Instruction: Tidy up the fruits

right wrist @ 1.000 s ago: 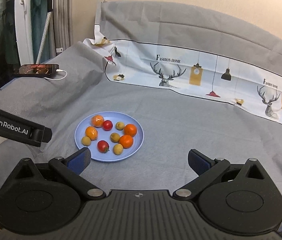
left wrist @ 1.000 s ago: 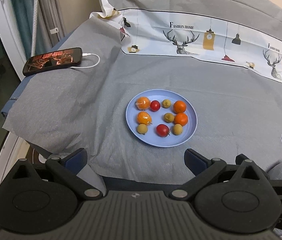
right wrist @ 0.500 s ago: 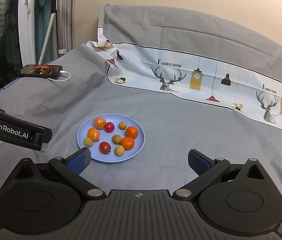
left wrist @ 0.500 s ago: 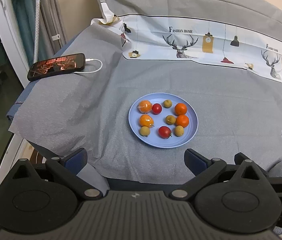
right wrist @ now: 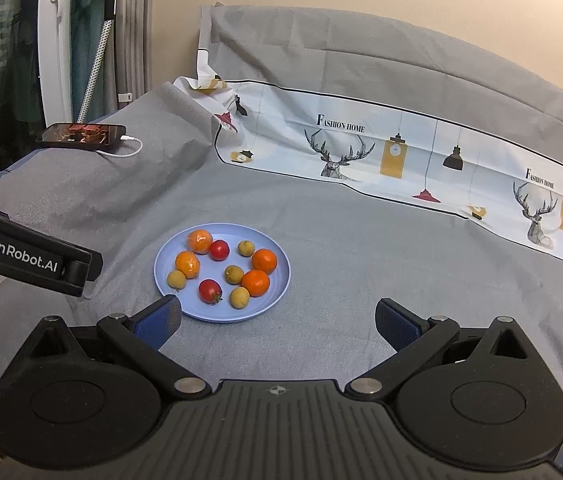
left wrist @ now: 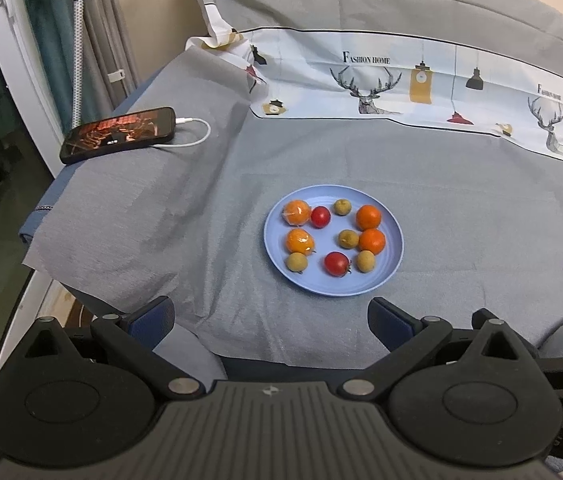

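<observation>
I am hovering both black two-finger grippers, left [left wrist: 271, 314] and right [right wrist: 277, 314], jaws spread and empty, near the round blue plastic plate [right wrist: 277, 292] holding mixed small fruits [right wrist: 259, 282].

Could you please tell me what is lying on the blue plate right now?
On the blue plate lie four orange fruits, two of them in clear wrap, two red tomatoes and four small tan fruits. What the fruits cover cannot be seen.
</observation>
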